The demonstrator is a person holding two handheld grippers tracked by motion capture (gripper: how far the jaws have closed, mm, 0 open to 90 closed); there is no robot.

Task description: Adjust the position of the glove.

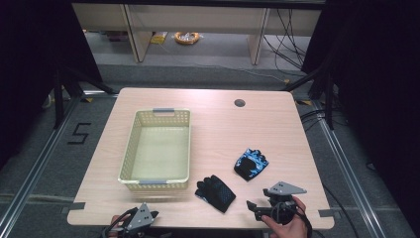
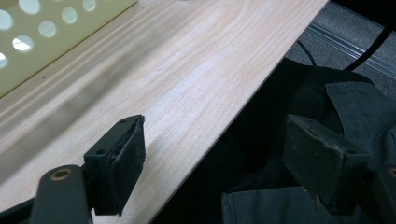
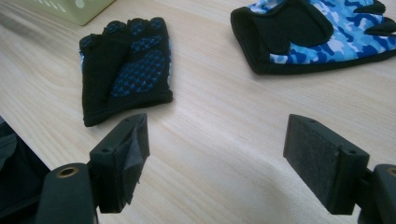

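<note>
We have two fingerless gloves lying on the bench (image 1: pixel 277 124), and the pale yellow basket (image 1: pixel 130 148) stands empty to their left, so we judge the work in hand to be putting the gloves into it. The black glove (image 1: pixel 215 192) lies palm up near the front edge, just right of the basket's near corner; the blue camouflage glove (image 1: pixel 251 163) lies a little farther back and to the right, apart from the first. Neither is touched yet.

Our right claw (image 1: pixel 253 208) sits low over the front edge of the bench, pointing left and toward the gloves. In the right gripper view its jaws stand wide with bare wood between them, the black glove (image 3: pixel 125 70) just ahead on the left and the blue one (image 3: pixel 317 35) ahead on the right. We hold it that way because a flat, limp glove needs a wide mouth to come down over a bunched edge or cuff.

Our left claw (image 1: pixel 148 218) waits at the near edge, in front of the basket. Its jaws are wide too, holding nothing: one is over the wood, the other past the edge, above dark clothing. The basket's wall (image 2: pixel 42 42) is close by, so this hand is well placed to steady it.
</note>
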